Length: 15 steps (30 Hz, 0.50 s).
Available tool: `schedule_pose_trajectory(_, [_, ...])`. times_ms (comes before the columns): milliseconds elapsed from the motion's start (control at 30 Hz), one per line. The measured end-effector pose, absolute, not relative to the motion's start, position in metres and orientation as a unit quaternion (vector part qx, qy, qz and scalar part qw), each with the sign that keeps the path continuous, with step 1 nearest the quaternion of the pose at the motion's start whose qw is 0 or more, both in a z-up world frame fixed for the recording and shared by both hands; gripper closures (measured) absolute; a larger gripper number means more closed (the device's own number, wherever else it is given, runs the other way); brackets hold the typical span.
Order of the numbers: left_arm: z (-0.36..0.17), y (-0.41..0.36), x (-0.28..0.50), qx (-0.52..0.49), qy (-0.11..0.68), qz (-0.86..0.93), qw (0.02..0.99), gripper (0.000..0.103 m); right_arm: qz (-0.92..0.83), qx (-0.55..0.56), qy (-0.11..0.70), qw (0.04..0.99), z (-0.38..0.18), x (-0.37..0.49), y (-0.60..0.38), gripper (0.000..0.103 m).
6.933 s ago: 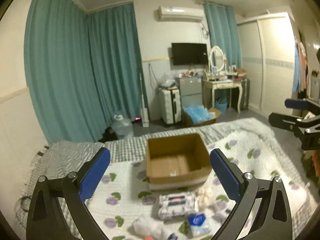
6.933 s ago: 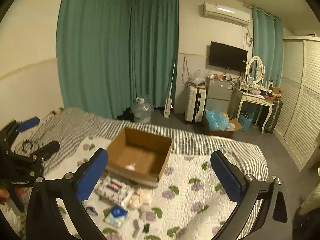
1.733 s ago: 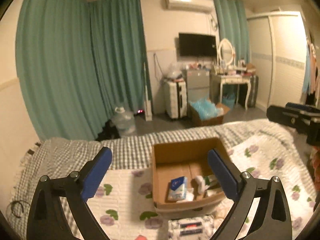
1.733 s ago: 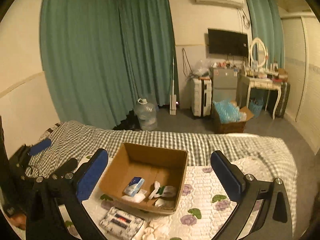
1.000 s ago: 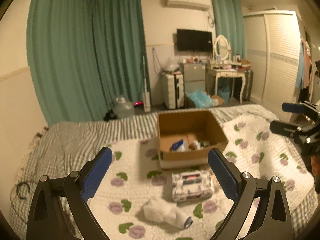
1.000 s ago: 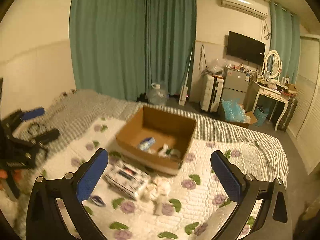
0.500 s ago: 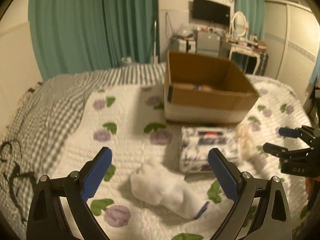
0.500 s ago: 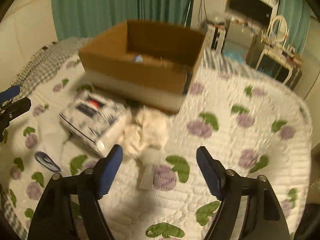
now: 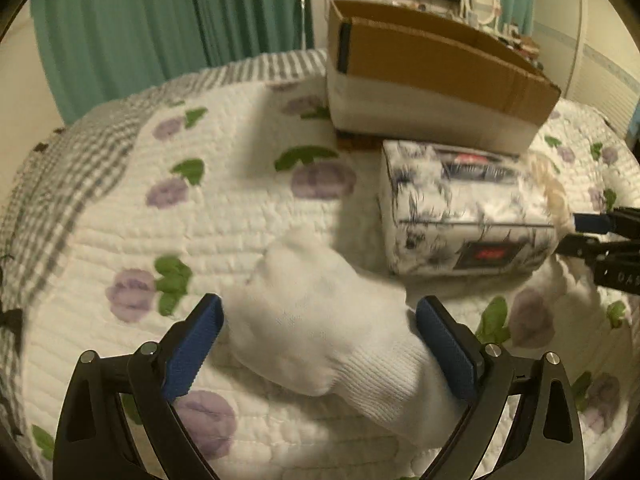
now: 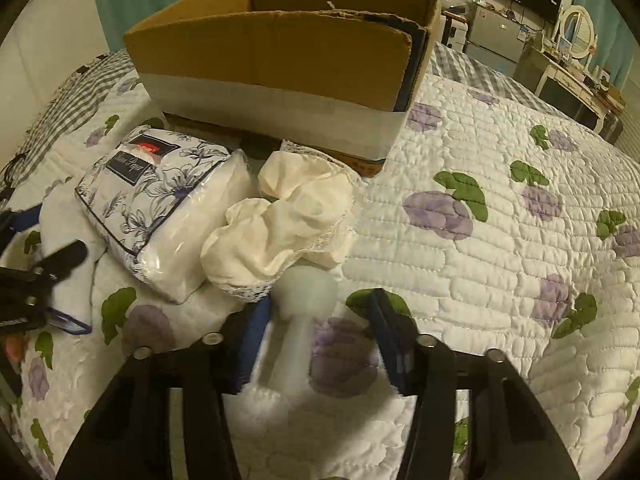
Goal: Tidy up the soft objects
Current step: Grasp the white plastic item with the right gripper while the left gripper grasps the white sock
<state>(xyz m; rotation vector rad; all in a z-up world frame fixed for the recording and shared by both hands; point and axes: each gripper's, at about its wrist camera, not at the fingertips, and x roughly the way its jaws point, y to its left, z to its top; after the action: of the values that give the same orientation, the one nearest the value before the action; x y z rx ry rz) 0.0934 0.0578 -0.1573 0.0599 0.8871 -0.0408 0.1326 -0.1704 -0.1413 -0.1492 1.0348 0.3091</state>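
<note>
Left wrist view: white sock (image 9: 320, 320) is bracketed, untouched, by the open left gripper (image 9: 318, 340), long axis slanting toward the bed's near edge; right gripper (image 10: 316, 340) is closing around a pale sock (image 10: 300, 320).

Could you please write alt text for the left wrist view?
The open left gripper straddles a white sock on a floral quilt. Beyond lie a floral tissue pack and a cardboard box; the right gripper enters at right.

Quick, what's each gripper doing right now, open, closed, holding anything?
Left gripper: open, jaws on either side of the white sock, not pressing it.
Right gripper: jaws closing around a pale sock, not yet gripping.
</note>
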Motion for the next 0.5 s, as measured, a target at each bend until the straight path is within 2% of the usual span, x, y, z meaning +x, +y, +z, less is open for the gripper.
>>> schedule_pose_trajectory(100, [-0.162, 0.060, 0.095, 0.014, 0.439, -0.034, 0.898, 0.004, 0.155, -0.074, 0.493, 0.853, -0.140, 0.131, -0.166, 0.071])
schedule_pose_trajectory(267, [-0.165, 0.061, 0.095, -0.002, 0.453, -0.051, 0.890, 0.007, 0.150, -0.081, 0.481, 0.860, -0.135, 0.126, -0.162, 0.074])
schedule_pose_trajectory(500, [-0.160, 0.058, 0.087, 0.017, 0.455, -0.065, 0.888, 0.020, 0.138, -0.068, 0.476, 0.866, -0.123, 0.115, -0.171, 0.075])
